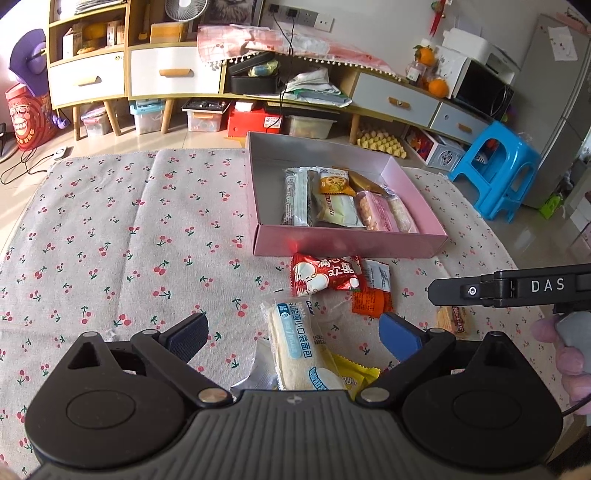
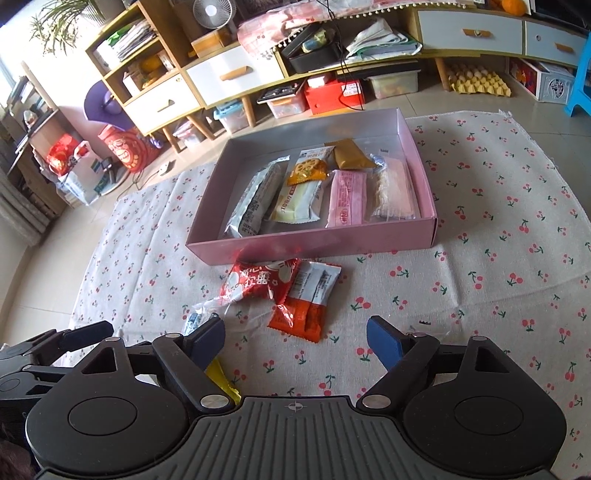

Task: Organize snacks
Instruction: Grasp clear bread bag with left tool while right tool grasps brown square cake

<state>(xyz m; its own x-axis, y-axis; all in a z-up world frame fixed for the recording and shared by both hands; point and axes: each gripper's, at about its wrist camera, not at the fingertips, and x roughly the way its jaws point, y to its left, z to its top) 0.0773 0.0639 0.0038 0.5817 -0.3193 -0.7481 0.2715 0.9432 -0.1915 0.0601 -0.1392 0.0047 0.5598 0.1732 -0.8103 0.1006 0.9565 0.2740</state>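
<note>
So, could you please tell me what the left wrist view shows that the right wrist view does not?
Only the left wrist view shows the long white bread packet between the open left claw, plus the blue stool.

Only the right wrist view shows the potted plant and nothing between the open right claw.

Both show the pink box holding snacks, the red packet and the orange packet on the cherry cloth.

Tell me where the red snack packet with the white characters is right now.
The red snack packet lies on the cherry-print cloth just in front of the pink box, beside an orange-and-white packet on its right in both views.
</note>
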